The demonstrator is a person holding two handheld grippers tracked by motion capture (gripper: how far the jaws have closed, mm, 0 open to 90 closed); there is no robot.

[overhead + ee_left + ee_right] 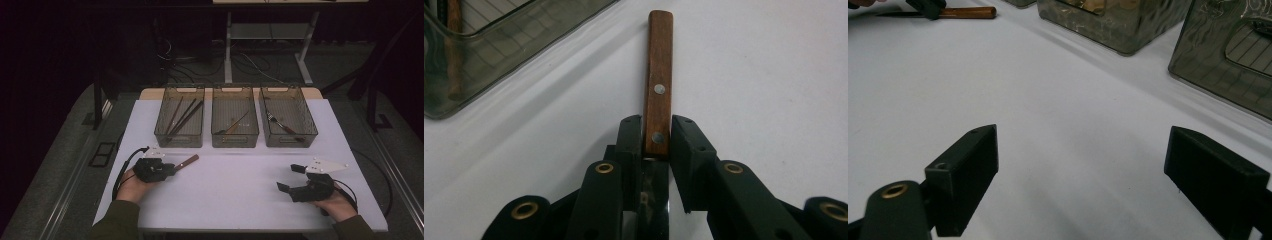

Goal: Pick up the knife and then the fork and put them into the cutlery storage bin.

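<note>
Knife (659,90) with a riveted wooden handle lies flat on the white tabletop (235,185), on its left side, short of the row of bins. Its handle points away from the person toward the bins, and its metal blade runs back under the left gripper (657,135). The left gripper's jaws stand on either side of the handle at its blade end, by the nearer rivet. The left-hand pad looks to be against the wood, while a thin slit seems to remain at the other pad, so I cannot tell whether the grasp is firm. In the high view the left gripper (170,169) sits low over the knife (187,161), with the person's left hand (131,186) behind it and the handle sticking out past the jaws.

Just beyond the knife stands the left bin (179,137), smoky and see-through, with long dark utensils inside. The middle bin (235,140) holds a slim utensil, and the right bin (289,139) holds a fork (272,120).

Well apart, on the right side of the tabletop, the right gripper (287,177) rests in the person's right hand (337,205). Its jaws are spread wide with bare tabletop between them, as the right gripper view (1080,170) shows.
</note>
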